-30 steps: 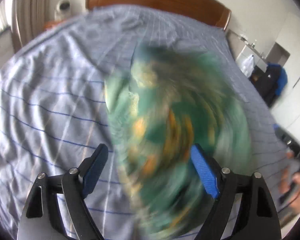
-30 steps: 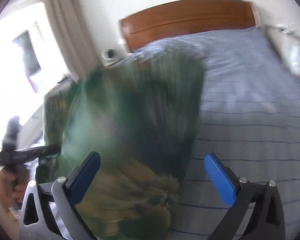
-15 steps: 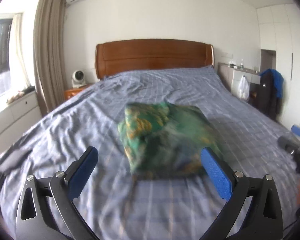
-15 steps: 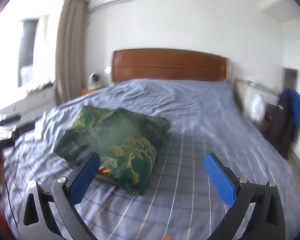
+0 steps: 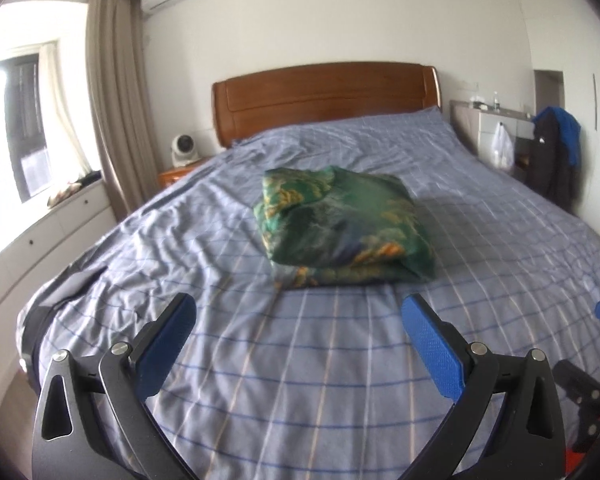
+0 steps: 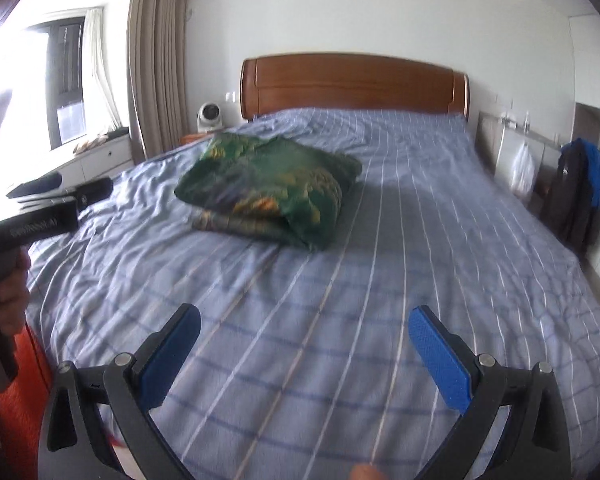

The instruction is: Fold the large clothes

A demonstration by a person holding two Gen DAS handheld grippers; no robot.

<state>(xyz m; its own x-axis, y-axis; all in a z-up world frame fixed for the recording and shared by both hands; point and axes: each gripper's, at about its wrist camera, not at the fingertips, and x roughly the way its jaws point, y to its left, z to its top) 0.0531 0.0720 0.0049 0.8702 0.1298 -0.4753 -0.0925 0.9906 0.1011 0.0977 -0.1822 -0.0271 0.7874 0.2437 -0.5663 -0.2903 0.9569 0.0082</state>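
Observation:
A green garment with orange and gold print (image 5: 345, 224) lies folded in a thick bundle in the middle of the bed (image 5: 260, 360); it also shows in the right wrist view (image 6: 272, 192). My left gripper (image 5: 298, 324) is open and empty, held well back from the bundle near the foot of the bed. My right gripper (image 6: 304, 334) is open and empty, also well back. The left gripper's body and the hand on it show at the left edge of the right wrist view (image 6: 40, 220).
The wooden headboard (image 5: 323, 96) is at the far end. A white fan (image 5: 184, 148) stands on a nightstand at the left. White drawers (image 5: 40, 240) run under the window. A dark and blue jacket (image 5: 555, 152) hangs at the right.
Both grippers have pulled back from the garment, which was close up and blurred between the fingers. The bundle now lies still on the bed, far from both.

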